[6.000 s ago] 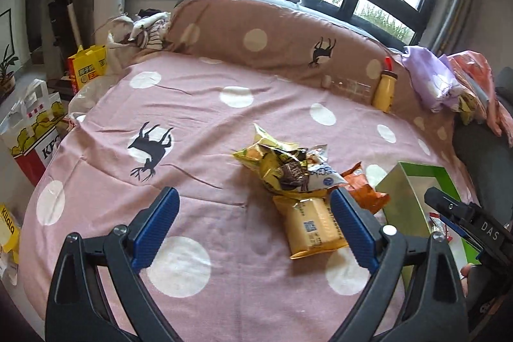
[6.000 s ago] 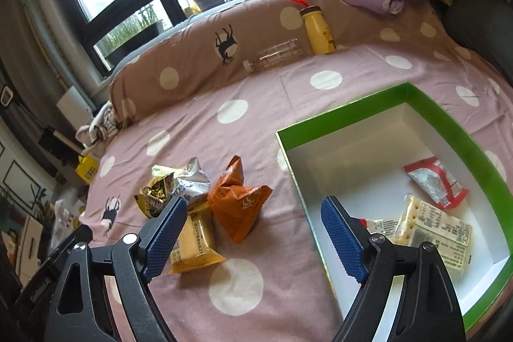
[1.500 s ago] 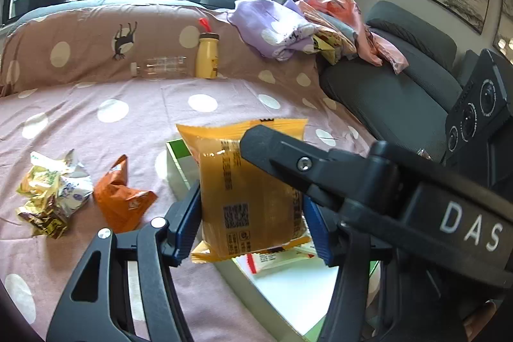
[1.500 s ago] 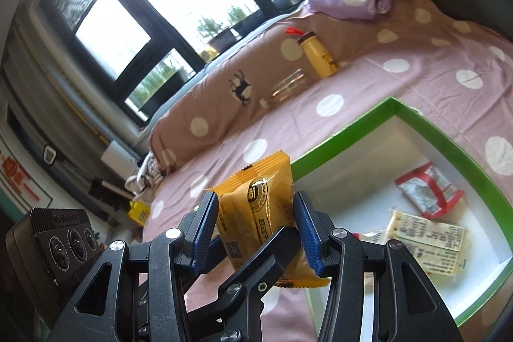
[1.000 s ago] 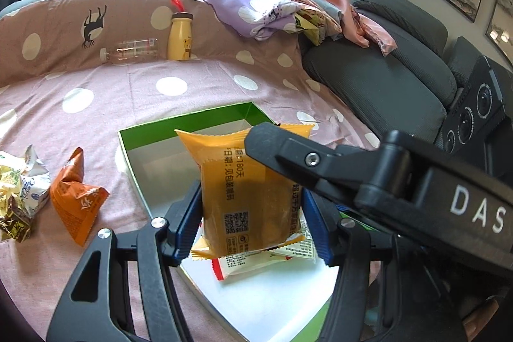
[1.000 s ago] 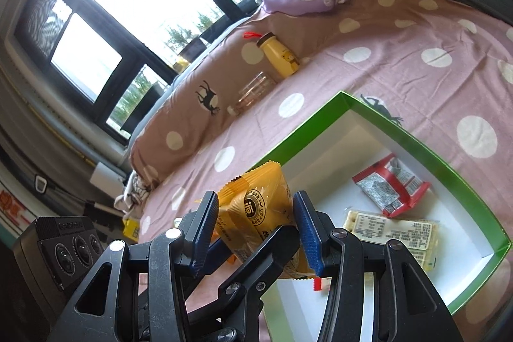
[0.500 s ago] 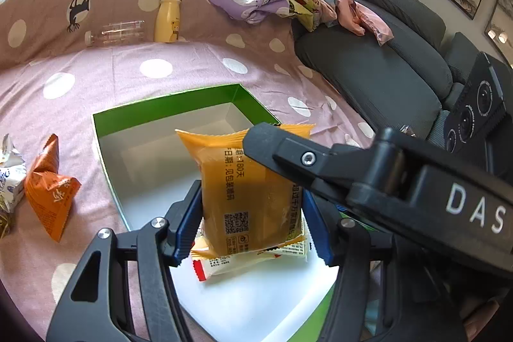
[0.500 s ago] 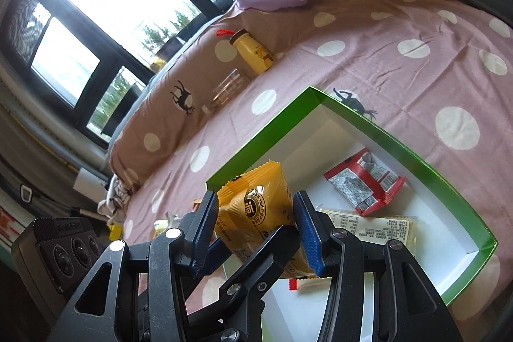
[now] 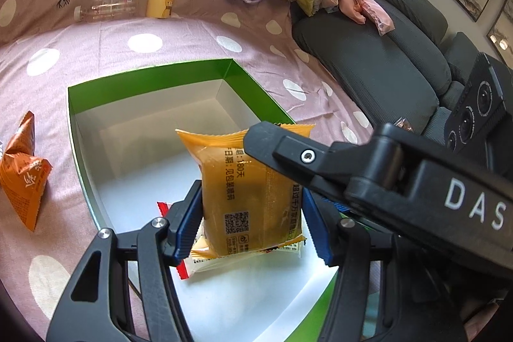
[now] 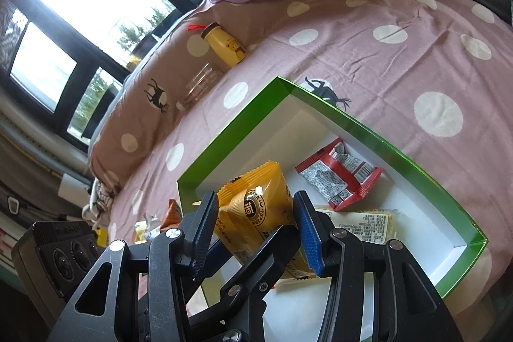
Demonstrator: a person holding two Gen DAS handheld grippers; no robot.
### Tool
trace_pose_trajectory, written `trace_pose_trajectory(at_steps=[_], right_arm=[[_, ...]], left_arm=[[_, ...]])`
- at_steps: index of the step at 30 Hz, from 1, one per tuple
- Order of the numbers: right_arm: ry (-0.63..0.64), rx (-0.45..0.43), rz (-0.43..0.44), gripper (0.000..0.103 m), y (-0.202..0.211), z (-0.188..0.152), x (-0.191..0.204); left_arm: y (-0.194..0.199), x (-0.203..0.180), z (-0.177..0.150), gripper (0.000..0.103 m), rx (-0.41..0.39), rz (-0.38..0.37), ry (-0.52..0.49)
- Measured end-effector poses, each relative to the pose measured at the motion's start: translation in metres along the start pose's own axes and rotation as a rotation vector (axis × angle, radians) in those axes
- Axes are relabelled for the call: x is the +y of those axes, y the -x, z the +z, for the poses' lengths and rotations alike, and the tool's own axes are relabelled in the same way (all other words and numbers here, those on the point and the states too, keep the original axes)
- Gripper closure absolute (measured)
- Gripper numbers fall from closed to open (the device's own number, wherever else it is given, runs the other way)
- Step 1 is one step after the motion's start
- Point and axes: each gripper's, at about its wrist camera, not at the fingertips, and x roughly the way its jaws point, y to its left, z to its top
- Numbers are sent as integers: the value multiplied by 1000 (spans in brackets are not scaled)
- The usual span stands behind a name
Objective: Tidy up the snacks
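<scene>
- The left gripper (image 9: 251,218) has its blue fingers (image 9: 189,221) pressed against both sides of the yellow snack packet (image 9: 248,188), which stands upright between them.
- The right gripper (image 10: 258,233) flanks the same packet (image 10: 256,213); whether its pads touch it, I cannot tell.
- Below the fingers lies the green-rimmed box (image 9: 144,72), its floor white.
- A red-and-white packet (image 10: 340,173) lies in the box ahead of the right fingers.
- An orange bag (image 9: 22,169) rests on the pink dotted bedspread (image 9: 144,44), left of the left fingers.
</scene>
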Motion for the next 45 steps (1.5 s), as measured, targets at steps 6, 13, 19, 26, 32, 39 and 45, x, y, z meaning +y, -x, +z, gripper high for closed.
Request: trace_pose_trajectory(at_steps=[6, 13, 19, 26, 32, 39, 45], right_arm=[[-11, 1, -28, 51, -1, 0, -3], [-31, 15, -36, 51, -4, 1, -7], [-32, -5, -50, 50, -2, 1, -5], [-34, -65, -58, 37, 5, 2, -3], [4, -93, -32, 24, 8, -2, 14], [90, -68, 7, 20, -1, -13, 43], [174, -65, 16, 19, -7, -25, 69]], left_arm=[[-4, 1, -1, 44, 12, -22, 9], [-7, 0, -2, 44, 12, -8, 2], [0, 2, -3, 42, -1, -8, 3], [45, 12, -6, 29, -112, -7, 28], [94, 32, -11, 22, -182, 138, 57], [143, 63, -33, 7, -263, 290, 98], [168, 100, -52, 4, -311, 399, 198]])
